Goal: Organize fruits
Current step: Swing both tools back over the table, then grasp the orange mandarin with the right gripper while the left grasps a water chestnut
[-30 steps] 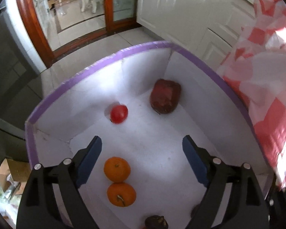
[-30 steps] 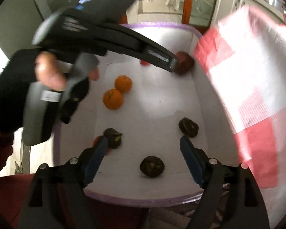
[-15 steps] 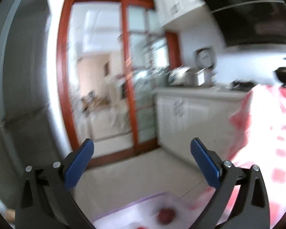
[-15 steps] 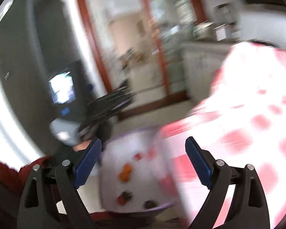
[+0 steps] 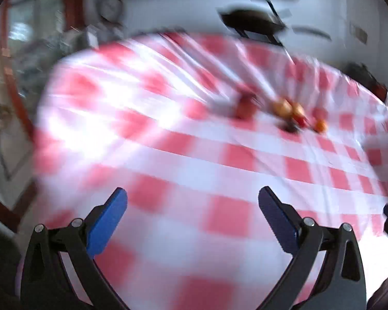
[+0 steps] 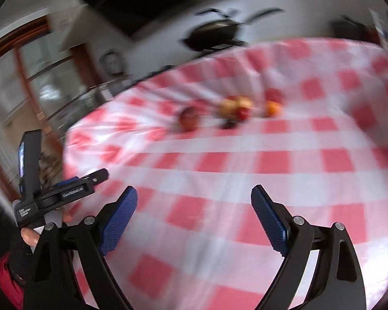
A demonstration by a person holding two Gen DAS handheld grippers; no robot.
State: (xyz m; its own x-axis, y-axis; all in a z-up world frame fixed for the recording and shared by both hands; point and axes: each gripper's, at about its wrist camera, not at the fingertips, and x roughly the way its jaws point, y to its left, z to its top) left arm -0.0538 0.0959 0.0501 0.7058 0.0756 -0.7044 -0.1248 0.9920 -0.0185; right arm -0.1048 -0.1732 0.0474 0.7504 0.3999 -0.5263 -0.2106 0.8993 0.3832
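Both views are blurred by motion. A small cluster of fruit lies far out on a red-and-white checked tablecloth (image 5: 183, 160): a red apple (image 5: 245, 104), a yellowish fruit (image 5: 282, 107), a small orange one (image 5: 320, 126) and a dark one (image 5: 289, 127). The right wrist view shows the same red apple (image 6: 188, 121), yellowish fruit (image 6: 230, 108) and orange fruit (image 6: 271, 108). My left gripper (image 5: 192, 204) is open and holds nothing, well short of the fruit. My right gripper (image 6: 194, 201) is open and holds nothing too. The left gripper's body (image 6: 64, 191) and a hand appear at the left of the right wrist view.
A dark pan (image 6: 214, 33) sits on the counter behind the table. A wood-framed glass door (image 6: 38, 77) stands at the left. The tablecloth (image 6: 245, 168) spans wide between the grippers and the fruit.
Both grippers have left the white purple-rimmed box with its fruit, swung up and across to the checked table, and opened a little wider. The box is gone from both views.
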